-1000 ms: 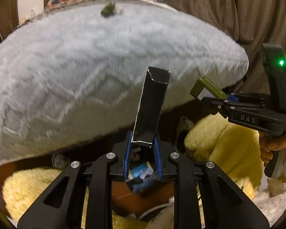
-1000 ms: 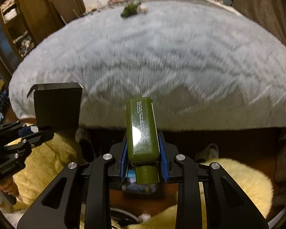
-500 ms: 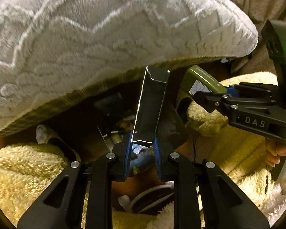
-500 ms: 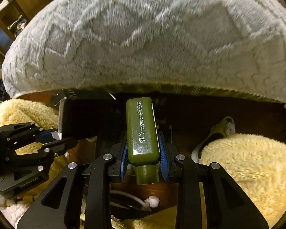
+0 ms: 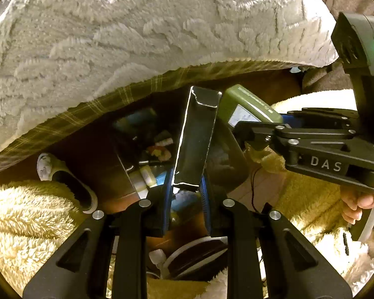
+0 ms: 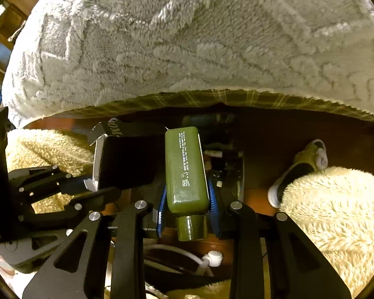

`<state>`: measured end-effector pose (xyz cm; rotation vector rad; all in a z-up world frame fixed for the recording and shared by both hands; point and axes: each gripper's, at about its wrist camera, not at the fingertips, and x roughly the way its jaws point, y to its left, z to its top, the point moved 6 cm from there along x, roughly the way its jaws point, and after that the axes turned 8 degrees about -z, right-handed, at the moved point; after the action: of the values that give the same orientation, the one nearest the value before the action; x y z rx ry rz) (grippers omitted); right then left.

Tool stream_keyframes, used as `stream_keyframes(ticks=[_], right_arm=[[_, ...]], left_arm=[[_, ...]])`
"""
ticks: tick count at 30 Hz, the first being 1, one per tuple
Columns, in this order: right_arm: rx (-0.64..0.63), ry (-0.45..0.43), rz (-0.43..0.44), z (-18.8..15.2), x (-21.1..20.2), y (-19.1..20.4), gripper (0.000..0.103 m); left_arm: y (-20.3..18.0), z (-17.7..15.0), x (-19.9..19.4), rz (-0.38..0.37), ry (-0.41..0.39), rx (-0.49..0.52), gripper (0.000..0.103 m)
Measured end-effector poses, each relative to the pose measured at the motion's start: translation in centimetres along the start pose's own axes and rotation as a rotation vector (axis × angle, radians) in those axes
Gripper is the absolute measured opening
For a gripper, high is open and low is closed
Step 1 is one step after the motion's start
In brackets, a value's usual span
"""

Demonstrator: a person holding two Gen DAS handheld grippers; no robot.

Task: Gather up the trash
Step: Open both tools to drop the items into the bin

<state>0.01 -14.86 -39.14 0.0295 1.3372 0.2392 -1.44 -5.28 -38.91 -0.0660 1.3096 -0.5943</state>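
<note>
My left gripper (image 5: pixel 185 190) is shut on a flat black carton (image 5: pixel 195 137) that stands up between its blue pads. My right gripper (image 6: pixel 188 199) is shut on an olive green bottle (image 6: pixel 185 169), cap toward the camera. Both objects hang side by side over a dark bin (image 5: pixel 127 159) holding mixed trash under the bed edge. The right gripper (image 5: pixel 239 127) with the bottle (image 5: pixel 246 107) shows at right in the left wrist view. The left gripper (image 6: pixel 87 186) with the carton (image 6: pixel 127 162) shows at left in the right wrist view.
A bed with a grey fleece blanket (image 5: pixel 137 37) overhangs the bin. Yellow fluffy fabric (image 6: pixel 331 211) lies on both sides on the brown floor. A slipper (image 5: pixel 64 179) lies left of the bin, another slipper (image 6: pixel 299 167) to the right. A white cable (image 6: pixel 212 256) lies below.
Both grippers have dropped from bed-top height and tilted down toward the bin under the bed edge, each keeping its object. The two objects have come closer together.
</note>
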Motion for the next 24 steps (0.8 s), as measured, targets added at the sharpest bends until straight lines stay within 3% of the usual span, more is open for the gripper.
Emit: stream_keyframes(ticks=[5, 8, 10, 13, 14, 19, 24], right_arm=[[0.014, -0.006, 0.016, 0.4, 0.0, 0.0, 0.031], [0.020, -0.015, 0.009, 0.6, -0.1, -0.4, 0.033], [0.030, -0.033, 0.005, 0.9, -0.8, -0.5, 0.049], [0.039, -0.063, 0.000, 1.4, -1.9, -0.6, 0.055], [0.041, -0.073, -0.002, 1.5, -2.4, -0.6, 0.057], [0.054, -0.140, -0.037, 2.2, -5.1, -1.1, 0.090], [0.093, -0.215, -0.070, 2.8, -8.0, -2.5, 0.098]], left_arm=[[0.1, 0.0, 0.3, 0.003, 0.013, -0.002, 0.020], [0.2, -0.1, 0.3, 0.012, 0.014, -0.008, 0.030], [0.2, 0.0, 0.0, 0.022, 0.010, -0.011, 0.033], [0.0, 0.3, -0.6, 0.033, 0.001, -0.014, 0.041], [0.0, 0.4, -0.9, 0.038, -0.005, -0.011, 0.047], [-0.6, 1.2, -3.2, 0.079, -0.058, 0.015, 0.080], [-1.2, 2.3, -6.1, 0.098, -0.134, 0.023, 0.091]])
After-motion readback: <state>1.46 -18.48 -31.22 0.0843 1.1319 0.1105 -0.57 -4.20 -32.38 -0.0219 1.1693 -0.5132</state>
